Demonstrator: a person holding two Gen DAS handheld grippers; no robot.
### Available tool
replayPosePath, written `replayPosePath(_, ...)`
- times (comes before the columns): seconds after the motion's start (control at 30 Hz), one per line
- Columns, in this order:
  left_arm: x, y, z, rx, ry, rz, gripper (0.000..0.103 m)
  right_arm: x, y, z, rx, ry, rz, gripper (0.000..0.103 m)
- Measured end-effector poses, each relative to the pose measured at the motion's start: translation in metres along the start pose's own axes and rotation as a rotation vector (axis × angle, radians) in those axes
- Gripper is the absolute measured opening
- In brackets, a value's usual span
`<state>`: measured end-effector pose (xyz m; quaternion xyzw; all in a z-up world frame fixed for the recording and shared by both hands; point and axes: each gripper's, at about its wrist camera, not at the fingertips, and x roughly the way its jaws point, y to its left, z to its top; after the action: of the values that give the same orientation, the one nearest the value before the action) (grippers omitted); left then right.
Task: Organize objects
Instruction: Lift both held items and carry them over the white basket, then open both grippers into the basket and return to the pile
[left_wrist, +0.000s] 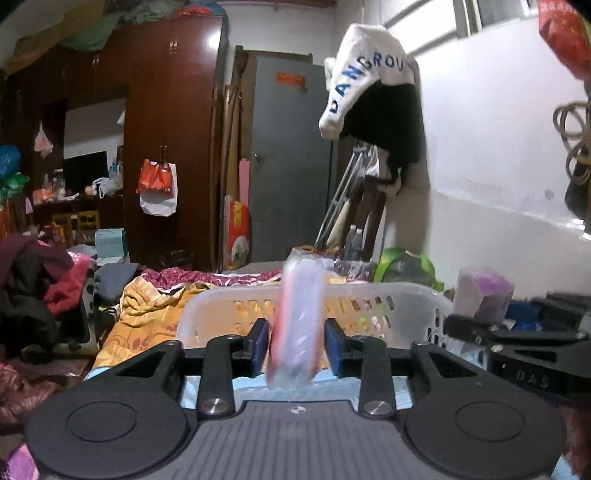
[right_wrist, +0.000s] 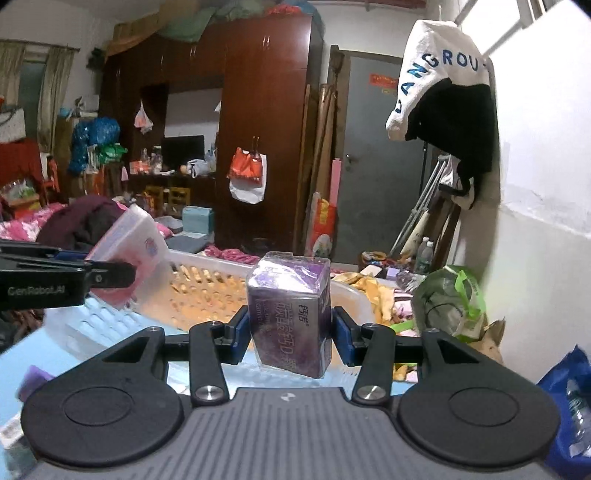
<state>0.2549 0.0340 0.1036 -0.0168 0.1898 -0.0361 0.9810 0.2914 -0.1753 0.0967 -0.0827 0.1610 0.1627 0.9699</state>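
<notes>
A flat clear packet with pink contents (left_wrist: 297, 314) stands blurred between the jaws of my left gripper (left_wrist: 295, 332), with a narrow gap to each blue pad; the gripper is open. Just beyond it is the rim of a white slotted plastic basket (left_wrist: 399, 295). My right gripper (right_wrist: 290, 328) is shut on a purple box in clear wrap (right_wrist: 288, 299), held above the near rim of the basket (right_wrist: 210, 258). In the right wrist view, the left gripper (right_wrist: 122, 275) reaches in from the left with the packet (right_wrist: 129, 240) at its tip. The right gripper (left_wrist: 517, 332) and box (left_wrist: 484, 291) also show at the left view's right.
Yellow patterned cloth (left_wrist: 147, 314) lies left of and under the basket. A green bag (right_wrist: 450, 295) and a blue bag (right_wrist: 565, 387) sit by the white wall on the right. A heap of dark clothes (left_wrist: 33, 288) is at the left. A brown wardrobe (right_wrist: 258, 110) and grey door (right_wrist: 373, 166) stand behind.
</notes>
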Motion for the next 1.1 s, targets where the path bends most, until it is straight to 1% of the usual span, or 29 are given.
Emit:
replayPosePath(0.03,0.002,0.000,-0.001,0.006,0.005,0.015,0.061,-0.003,0.002,-0.002,-0.006,-0.004,0.002,0.061)
replayPosePath(0.07,-0.002,0.000,-0.003,0.009,-0.007,0.036,0.063,-0.003,0.002,-0.002,-0.006,-0.004,0.002,0.081)
replayPosePath(0.1,-0.007,0.000,-0.005,0.018,-0.030,0.057,0.063,-0.005,0.001,-0.002,-0.002,-0.004,0.012,0.088)
replayPosePath(0.13,-0.016,-0.002,-0.009,0.037,-0.055,0.070,0.064,-0.018,-0.002,-0.002,0.014,-0.034,0.022,0.093)
replayPosePath(0.17,-0.029,-0.002,-0.014,0.053,-0.077,0.074,0.065,-0.018,-0.002,-0.002,0.014,-0.034,0.022,0.097)
replayPosePath(0.2,-0.041,-0.004,-0.018,0.064,-0.097,0.073,0.068,-0.027,-0.003,-0.003,0.026,-0.044,0.028,0.099)
replayPosePath(0.23,-0.058,-0.003,-0.026,0.076,-0.117,0.066,0.075,-0.040,-0.006,-0.008,0.040,-0.054,0.029,0.103)
replayPosePath(0.27,-0.075,-0.001,-0.037,0.083,-0.131,0.054,0.077,-0.053,-0.009,-0.013,0.059,-0.069,0.026,0.103)
replayPosePath(0.33,-0.110,0.003,-0.068,0.081,-0.162,0.026,0.087,-0.082,-0.017,-0.034,0.097,-0.093,0.046,0.103)
replayPosePath(0.37,-0.124,0.005,-0.084,0.087,-0.168,0.011,0.087,-0.096,-0.019,-0.050,0.112,-0.091,0.060,0.103)
replayPosePath(0.43,-0.147,0.008,-0.116,0.082,-0.187,0.013,0.087,-0.115,-0.020,-0.081,0.141,-0.094,0.064,0.103)
replayPosePath(0.47,-0.156,0.009,-0.131,0.076,-0.194,0.019,0.087,-0.128,-0.016,-0.114,0.148,-0.078,0.049,0.103)
replayPosePath(0.5,-0.162,0.011,-0.145,0.057,-0.191,0.027,0.087,-0.128,-0.016,-0.114,0.148,-0.078,0.049,0.103)
replayPosePath(0.6,-0.174,0.010,-0.175,0.045,-0.178,0.021,0.087,-0.131,-0.015,-0.138,0.179,-0.056,0.044,0.103)
replayPosePath(0.63,-0.175,0.010,-0.180,0.040,-0.177,0.028,0.087,-0.132,-0.015,-0.144,0.183,-0.056,0.042,0.103)
replayPosePath(0.7,-0.176,0.008,-0.188,0.059,-0.172,0.014,0.087,-0.134,-0.018,-0.151,0.211,-0.070,0.030,0.103)
replayPosePath(0.77,-0.171,0.003,-0.194,0.087,-0.155,0.028,0.087,-0.131,-0.021,-0.156,0.236,-0.063,0.061,0.103)
replayPosePath(0.83,-0.164,0.001,-0.198,0.112,-0.134,0.017,0.087,-0.124,-0.018,-0.159,0.209,-0.033,0.085,0.103)
replayPosePath(0.87,-0.160,0.001,-0.200,0.115,-0.126,0.014,0.087,-0.122,-0.016,-0.160,0.198,-0.031,0.088,0.103)
replayPosePath(0.97,-0.154,0.001,-0.199,0.112,-0.138,-0.012,0.088,-0.117,-0.012,-0.162,0.189,-0.016,0.103,0.103)
replayPosePath(1.1,-0.150,0.004,-0.200,0.102,-0.126,-0.036,0.088,-0.106,-0.005,-0.167,0.169,0.018,0.091,0.103)
